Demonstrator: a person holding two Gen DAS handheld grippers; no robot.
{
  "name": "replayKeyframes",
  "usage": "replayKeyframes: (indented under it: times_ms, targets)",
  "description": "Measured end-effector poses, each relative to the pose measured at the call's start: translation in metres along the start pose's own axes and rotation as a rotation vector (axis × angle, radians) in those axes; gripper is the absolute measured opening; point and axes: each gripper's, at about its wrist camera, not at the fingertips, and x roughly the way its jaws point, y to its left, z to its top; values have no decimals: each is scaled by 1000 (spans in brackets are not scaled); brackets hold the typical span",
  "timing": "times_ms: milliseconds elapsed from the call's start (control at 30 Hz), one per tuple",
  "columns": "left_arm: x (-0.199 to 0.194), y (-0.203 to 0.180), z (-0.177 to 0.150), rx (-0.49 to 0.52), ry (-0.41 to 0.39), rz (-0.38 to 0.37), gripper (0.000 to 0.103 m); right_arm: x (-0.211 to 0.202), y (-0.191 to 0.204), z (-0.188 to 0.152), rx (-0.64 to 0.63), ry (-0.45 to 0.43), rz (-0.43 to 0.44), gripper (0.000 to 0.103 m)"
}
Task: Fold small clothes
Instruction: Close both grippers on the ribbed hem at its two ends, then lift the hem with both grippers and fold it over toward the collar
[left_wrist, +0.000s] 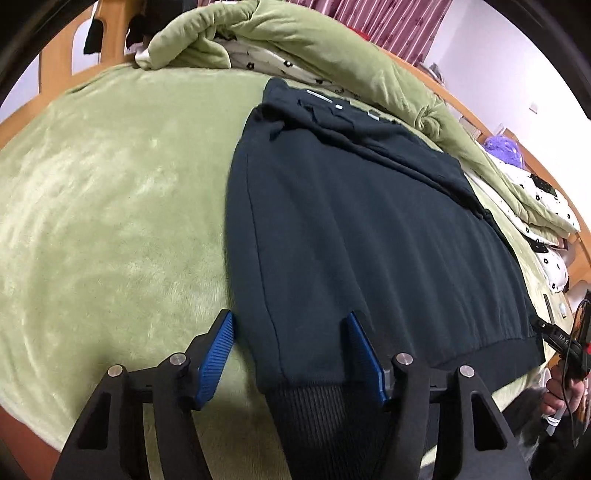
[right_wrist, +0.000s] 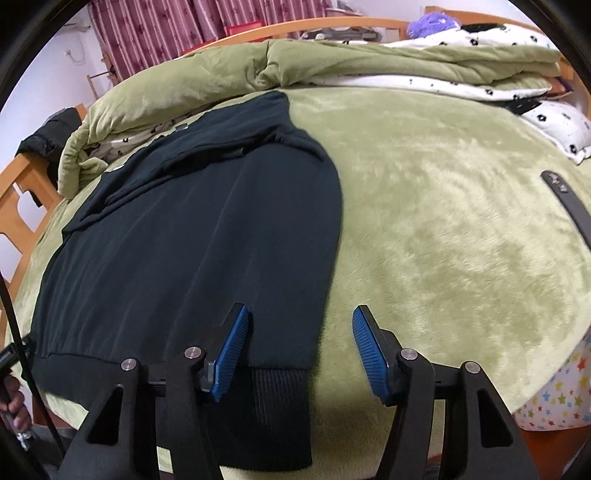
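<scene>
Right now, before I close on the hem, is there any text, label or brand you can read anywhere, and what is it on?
"DAS": white letters on the black handheld device at the right edge of the left wrist view; any further letters are cut off.
Pale marks near the collar of the dark sweatshirt: too blurred to read.
Nothing else legible.

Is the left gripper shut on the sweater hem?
No: the left gripper is open, its blue pads spread either side of the dark sweater's corner, not clamped on the ribbed hem.

you have a green plush blanket (right_wrist: 443, 229) covering the bed; behind it lies a bunched green quilt (right_wrist: 369, 62), then a wooden bed frame (right_wrist: 22, 184), maroon curtains (right_wrist: 166, 33) beyond.
</scene>
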Motion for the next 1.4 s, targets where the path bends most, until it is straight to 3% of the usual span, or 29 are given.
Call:
replayKeyframes:
  times_ms: [333,467,700,900,967,1067,1133,1400]
  targets:
    - [19,-5,22,-53,12,-39,55,26,8,18,-13,2,23,60]
    - [11,-6,11,-35,35,-71,48,17,3,10,-5,25,76,58]
    - [-7,-6,-13,-49,46,-119,45,-5,3,-17,3,61,152,57]
    - [-14,-12,-26,-36,62,-141,41,-14,11,-38,-26,82,171,54]
    - [-14,-14,-26,-32,58,-132,35,-12,16,-39,-37,77,149,50]
    - [-19,-13,-26,-52,29,-129,15,-12,17,-37,-31,74,153,32]
    - [-25,-12,-23,-62,4,-147,11,-17,18,-36,-43,63,167,15]
    - [-58,-32,2,-38,-100,-128,10,-51,24,-12,-30,-23,201,10]
